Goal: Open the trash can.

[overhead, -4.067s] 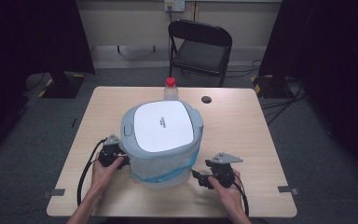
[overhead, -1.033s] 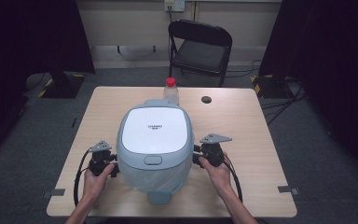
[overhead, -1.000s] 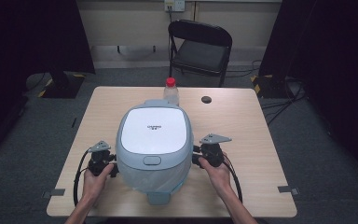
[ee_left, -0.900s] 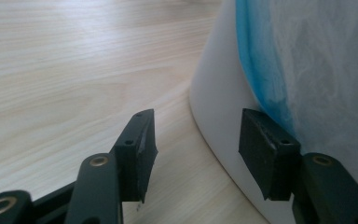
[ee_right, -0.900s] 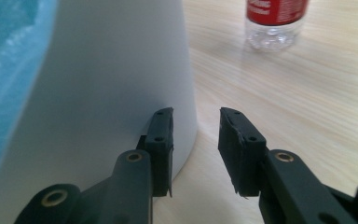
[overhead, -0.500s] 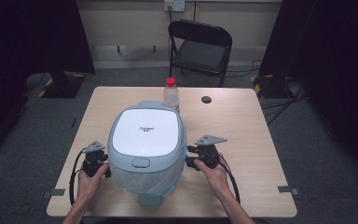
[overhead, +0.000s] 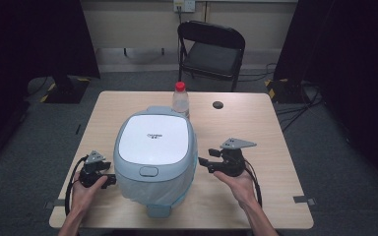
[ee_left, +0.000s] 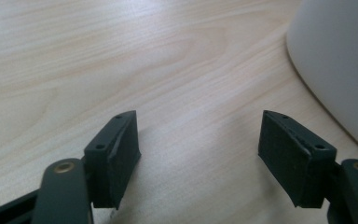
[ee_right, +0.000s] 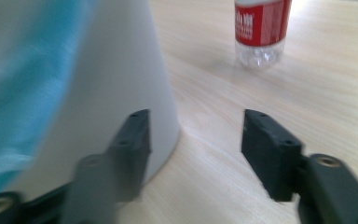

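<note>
Two hand-held grippers: one flanks each side of a rice cooker (overhead: 155,157) on the desk (overhead: 256,132).
Rice cooker: stands upright near the middle of the desk, closer to its near edge; pale blue-grey body, white lid panel, latch button at the front of the lid.
Writing on cooker: a small dark line of print sits on the white lid panel; too small to read.
Left hand-held gripper (overhead: 109,180): held in the left hand (overhead: 86,189), low at the cooker's left side. Its jaws stand apart and have just been opening; in the left gripper view (ee_left: 200,156) only bare wood lies between them, with the cooker's white wall off to the right, clear of the pad.
Right hand-held gripper (overhead: 202,161): held in the right hand (overhead: 236,179), beside the cooker's right side. Its jaws stand apart and have just closed a little; in the right gripper view (ee_right: 196,140) nothing sits between them, and the cooker's wall lies just behind the left pad; contact cannot be told.
Bottle (ee_right: 260,30): clear plastic, red cap, standing behind the cooker; red label with white characters, not legible.
Small dark disc (overhead: 218,104): lies on the desk to the right of the bottle.
Chair (overhead: 210,46): black folding chair beyond the far edge of the desk.
</note>
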Available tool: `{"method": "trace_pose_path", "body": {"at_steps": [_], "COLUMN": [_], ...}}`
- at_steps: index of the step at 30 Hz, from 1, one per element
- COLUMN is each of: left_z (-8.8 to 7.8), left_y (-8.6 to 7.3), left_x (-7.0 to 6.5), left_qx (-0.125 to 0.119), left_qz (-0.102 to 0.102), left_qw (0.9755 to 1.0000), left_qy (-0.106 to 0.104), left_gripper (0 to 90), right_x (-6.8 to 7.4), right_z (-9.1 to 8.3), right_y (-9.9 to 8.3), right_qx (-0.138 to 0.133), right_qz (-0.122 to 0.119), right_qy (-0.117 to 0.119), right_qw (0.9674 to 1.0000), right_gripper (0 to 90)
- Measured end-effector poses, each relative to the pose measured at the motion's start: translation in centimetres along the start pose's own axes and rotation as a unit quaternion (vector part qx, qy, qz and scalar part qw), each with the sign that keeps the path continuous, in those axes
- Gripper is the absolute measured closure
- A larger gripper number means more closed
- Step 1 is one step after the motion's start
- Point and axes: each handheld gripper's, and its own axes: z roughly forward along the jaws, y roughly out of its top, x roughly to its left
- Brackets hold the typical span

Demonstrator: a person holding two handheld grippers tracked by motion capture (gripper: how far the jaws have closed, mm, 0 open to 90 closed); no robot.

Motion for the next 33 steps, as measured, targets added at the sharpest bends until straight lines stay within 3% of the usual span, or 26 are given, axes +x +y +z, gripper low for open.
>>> {"method": "trace_pose_path", "body": {"at_steps": [2,5,8,10,16,19,24,29,33], "left_z": [0.1,0.4,0.6,0.6,0.7,0.7,0.8,0.8,0.8], "left_y": [0.0,-0.1,-0.2,-0.1,-0.1,-0.1,-0.1,0.0,0.0], "left_x": [-0.1,-0.3,-0.2,-0.2,-0.2,-0.3,-0.4,-0.6,-0.6], "left_qx": [0.0,-0.006,-0.01,-0.006,-0.004,-0.004,-0.005,-0.003,-0.003], "left_qz": [0.005,0.019,0.015,0.014,0.013,0.011,0.005,0.0,0.0], "left_qw": [0.9999,0.9989,0.9988,0.9987,0.9987,0.9985,0.9984,0.9979,0.9979], "left_qy": [0.012,0.043,0.046,0.048,0.05,0.053,0.056,0.064,0.064], "left_gripper": [28.4,28.4,22.7,18.2,16.6,16.2,15.6,14.9,14.9], "right_x": [0.1,0.3,0.8,1.5,3.0,3.9,6.8,11.1,13.4], "right_z": [-1.3,-2.2,-3.5,-4.9,-7.4,-8.7,-9.3,-8.6,-6.9], "right_y": [0.8,1.4,2.6,3.7,5.9,7.4,9.3,10.6,10.7], "right_qx": [-0.024,-0.037,-0.049,-0.063,-0.09,-0.111,-0.114,-0.112,-0.083], "right_qz": [0.011,0.01,-0.003,-0.007,-0.028,-0.032,-0.064,-0.107,-0.127], "right_qy": [0.014,0.021,0.03,0.05,0.068,0.09,0.127,0.181,0.207], "right_qw": [0.9996,0.999,0.9983,0.9967,0.9932,0.9892,0.9832,0.9712,0.9665], "right_gripper": [55.4,58.5,60.7,67.6,82.7,90.0,90.0,90.0,90.0]}}
